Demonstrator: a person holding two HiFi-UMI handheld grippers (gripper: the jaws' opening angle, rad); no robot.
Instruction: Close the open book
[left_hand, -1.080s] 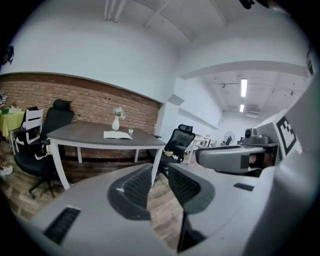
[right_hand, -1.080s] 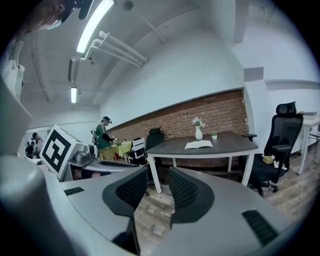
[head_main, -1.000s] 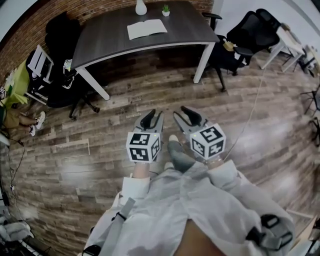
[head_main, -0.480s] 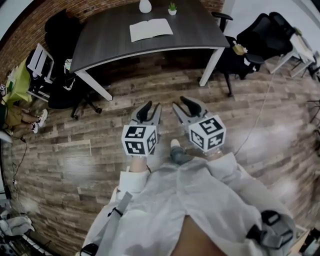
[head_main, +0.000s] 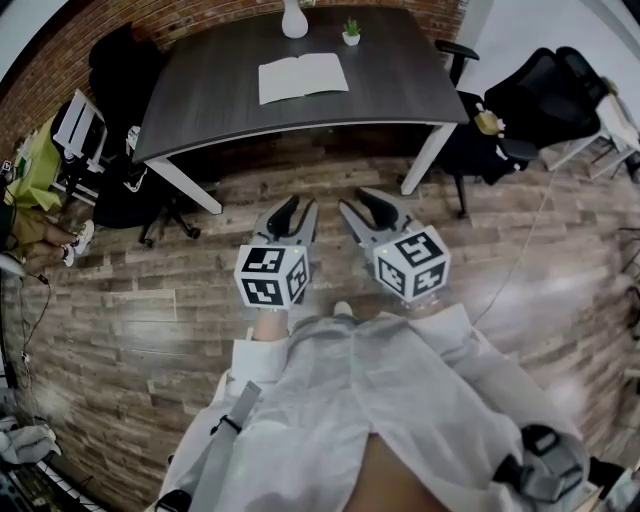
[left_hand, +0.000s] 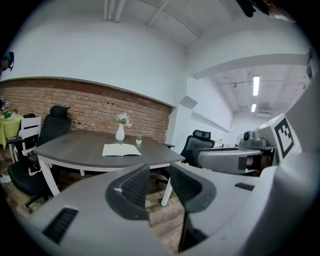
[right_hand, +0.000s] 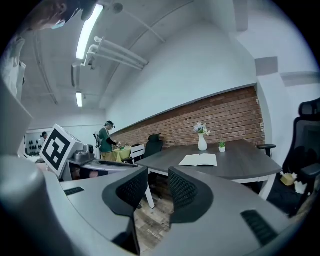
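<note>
Floor (head_main: 150, 300): wood planks, running under the desk.
Desk (head_main: 210, 90): dark curved top on white legs, set against a brick wall; well apart from both tools.
Office chair (head_main: 545, 95): black, by the desk's right end.
Left gripper (head_main: 298, 206): over the floor, jaws partly apart, nothing between them.
Right gripper (head_main: 358, 200): just beside the left, jaws parted, empty.
Book (head_main: 302, 77): lies open and flat, pages up, on the desk's far half.
Vase (head_main: 294, 20): white, upright, behind the book.
Potted plant (head_main: 351, 33): near the vase, on its right.
</note>
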